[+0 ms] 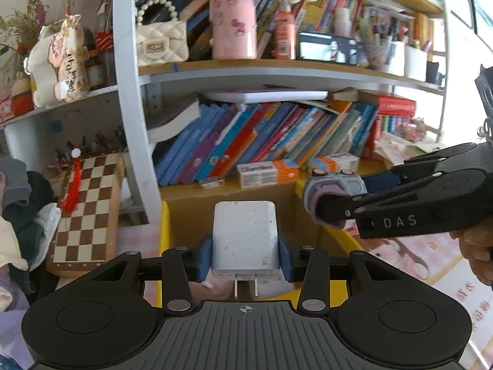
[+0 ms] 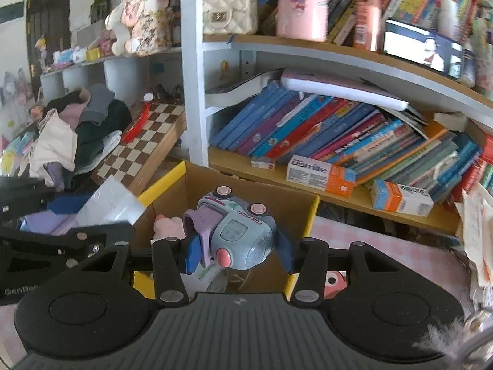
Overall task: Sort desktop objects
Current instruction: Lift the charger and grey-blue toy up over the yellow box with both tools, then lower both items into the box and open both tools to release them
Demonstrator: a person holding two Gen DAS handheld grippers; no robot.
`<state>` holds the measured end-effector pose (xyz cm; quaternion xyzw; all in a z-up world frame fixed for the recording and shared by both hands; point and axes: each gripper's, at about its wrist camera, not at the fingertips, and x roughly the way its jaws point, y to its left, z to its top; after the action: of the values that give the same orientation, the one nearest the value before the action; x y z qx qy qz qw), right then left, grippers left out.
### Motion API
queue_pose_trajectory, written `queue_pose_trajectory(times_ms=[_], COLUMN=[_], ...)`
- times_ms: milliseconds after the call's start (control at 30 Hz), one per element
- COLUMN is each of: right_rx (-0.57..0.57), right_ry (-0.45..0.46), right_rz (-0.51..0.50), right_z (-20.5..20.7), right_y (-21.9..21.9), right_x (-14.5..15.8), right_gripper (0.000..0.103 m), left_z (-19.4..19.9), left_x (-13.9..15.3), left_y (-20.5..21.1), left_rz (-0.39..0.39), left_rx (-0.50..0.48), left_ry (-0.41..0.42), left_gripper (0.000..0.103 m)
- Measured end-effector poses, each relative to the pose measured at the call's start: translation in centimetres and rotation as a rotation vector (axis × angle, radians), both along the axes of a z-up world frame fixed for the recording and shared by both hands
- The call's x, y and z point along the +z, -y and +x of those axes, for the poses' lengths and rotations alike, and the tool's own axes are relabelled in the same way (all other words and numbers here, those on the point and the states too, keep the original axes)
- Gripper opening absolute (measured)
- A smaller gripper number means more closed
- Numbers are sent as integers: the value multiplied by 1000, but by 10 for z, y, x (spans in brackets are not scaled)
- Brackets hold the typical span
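Now, left gripper (image 1: 245, 257): pinching white charger (image 1: 245, 237), 2 prongs toward camera.
Right gripper (image 2: 237, 251): clamped on toy car (image 2: 237, 234).
Below both: yellow-rimmed cardboard box (image 2: 303, 212).

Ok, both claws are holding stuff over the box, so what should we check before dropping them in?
1. Left claw squeezing the white charger: ok.
2. Right claw squeezing the toy truck: ok.
3. Cardboard box open below both claws: ok.
4. Claws apart, not bumping: ok.
5. Room left inside the box: cannot tell; a pink thing and other bits already lie there.
6. Charger prongs clear of the pads: ok.
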<state>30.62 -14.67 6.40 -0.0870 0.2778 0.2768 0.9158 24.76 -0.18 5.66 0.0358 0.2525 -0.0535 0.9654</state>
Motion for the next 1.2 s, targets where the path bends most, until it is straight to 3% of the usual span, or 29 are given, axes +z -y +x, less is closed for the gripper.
queue_pose_trajectory(times_ms=[600, 1200], right_rx=[136, 214], right_ry=[-22, -50], right_rz=[-220, -391], right_z=[80, 116], right_y=[-58, -74], right_x=[-56, -94], right_gripper=[46, 47], left_z=[84, 117], left_x=[-45, -79], left_y=[-12, -18], left_rz=[98, 126], left_rx=[38, 19], left_ry=[-142, -274], left_gripper=[42, 42])
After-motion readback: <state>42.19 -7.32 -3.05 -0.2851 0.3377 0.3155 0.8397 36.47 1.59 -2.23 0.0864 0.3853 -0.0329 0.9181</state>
